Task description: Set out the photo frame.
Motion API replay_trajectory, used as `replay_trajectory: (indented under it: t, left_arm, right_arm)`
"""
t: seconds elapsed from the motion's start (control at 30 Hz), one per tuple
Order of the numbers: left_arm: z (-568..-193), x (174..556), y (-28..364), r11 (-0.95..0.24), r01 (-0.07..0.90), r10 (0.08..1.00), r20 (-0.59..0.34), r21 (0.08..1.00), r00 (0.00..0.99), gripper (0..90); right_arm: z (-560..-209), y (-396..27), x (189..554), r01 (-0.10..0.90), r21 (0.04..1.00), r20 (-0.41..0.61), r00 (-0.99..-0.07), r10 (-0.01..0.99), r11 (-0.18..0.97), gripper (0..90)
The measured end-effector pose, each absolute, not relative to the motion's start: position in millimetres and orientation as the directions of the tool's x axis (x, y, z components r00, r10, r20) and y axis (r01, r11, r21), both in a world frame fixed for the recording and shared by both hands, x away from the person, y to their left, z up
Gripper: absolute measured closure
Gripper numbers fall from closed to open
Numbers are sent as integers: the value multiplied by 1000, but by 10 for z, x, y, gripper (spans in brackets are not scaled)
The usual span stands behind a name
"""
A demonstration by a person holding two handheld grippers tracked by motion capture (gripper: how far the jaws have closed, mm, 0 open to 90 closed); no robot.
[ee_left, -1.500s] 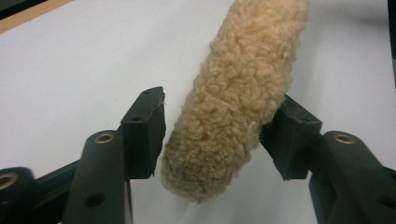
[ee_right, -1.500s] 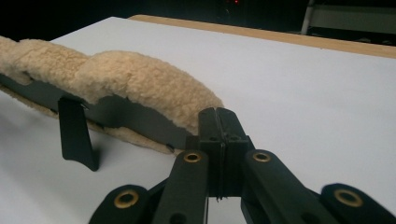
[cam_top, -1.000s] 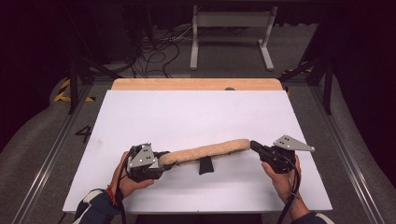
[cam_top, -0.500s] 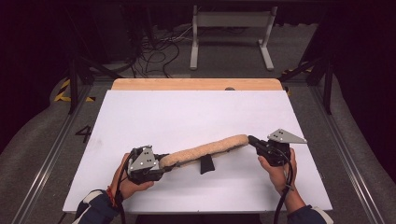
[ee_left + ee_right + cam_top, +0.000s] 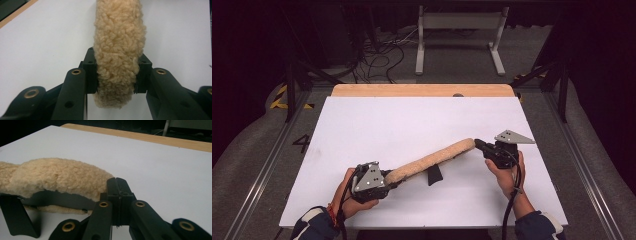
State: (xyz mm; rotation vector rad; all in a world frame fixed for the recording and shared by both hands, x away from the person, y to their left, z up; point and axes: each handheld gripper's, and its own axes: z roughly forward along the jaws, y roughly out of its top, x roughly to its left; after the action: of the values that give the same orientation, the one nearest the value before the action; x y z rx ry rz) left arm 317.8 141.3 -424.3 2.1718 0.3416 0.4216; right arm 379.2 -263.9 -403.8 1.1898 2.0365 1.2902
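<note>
- My left claw (image 5: pixel 393 178) was clamped on the near end of the fleece pad (image 5: pixel 432 160); in the left gripper view its pads (image 5: pixel 91 75) pressed into the pile from both sides, and the jaws had just been closing further on it.
- The fleece pad lay slantwise across the white table (image 5: pixel 412 120), its near end toward my left hand (image 5: pixel 349 192) and its far end up by my right claw (image 5: pixel 479 145).
- My right claw had its jaws shut flat against each other with nothing between them. In the right gripper view its tip (image 5: pixel 117 187) sat just beside the pad's end, against the fleece and the dark backing (image 5: pixel 60 200) underneath; whether it actually touched I could not tell.
- A black strap (image 5: pixel 433 174) hung from the underside around the middle and reached the tabletop.
- What I judged could go wrong:
  - The fleece is soft and deep. If my left jaws held mostly pile and not the backing, a pull could let the pad creep out of the grip.
  - With the right claw shut it could only push. A shove at the end might bow or twist the pad, or slide over the fleece, instead of steadying it.
  - The dangling strap could drag or catch on the table if I swung the pad sideways — and tug it askew in the left jaws.
</note>
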Motion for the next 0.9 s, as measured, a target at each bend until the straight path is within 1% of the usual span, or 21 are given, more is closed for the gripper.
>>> replay_trajectory:
  t: [0.37, 0.5, 0.57, 0.73, 0.9]
  left_arm:
    - [-4247, 3091, 1345, -573, 98, 377, 155, 814, 913, 651]
    - [-4247, 3063, 1309, -581, 81, 354, 162, 810, 921, 652]
    - [-4248, 3061, 1300, -583, 74, 347, 165, 809, 923, 652]
    - [-4248, 3046, 1284, -578, 83, 354, 157, 811, 922, 651]
    - [-4250, 3040, 1281, -579, 82, 355, 161, 811, 921, 651]
  right_arm:
    - [-4059, -2565, 3990, 455, 873, 95, -512, 854, 175, 900]
    - [-4104, -2496, 4058, 469, 861, 71, -493, 867, 196, 900]
    - [-4112, -2497, 4073, 472, 862, 83, -492, 867, 185, 900]
    - [-4082, -2520, 4035, 465, 865, 81, -504, 860, 191, 900]
    - [-3988, -2517, 3893, 451, 871, 85, -531, 843, 196, 900]
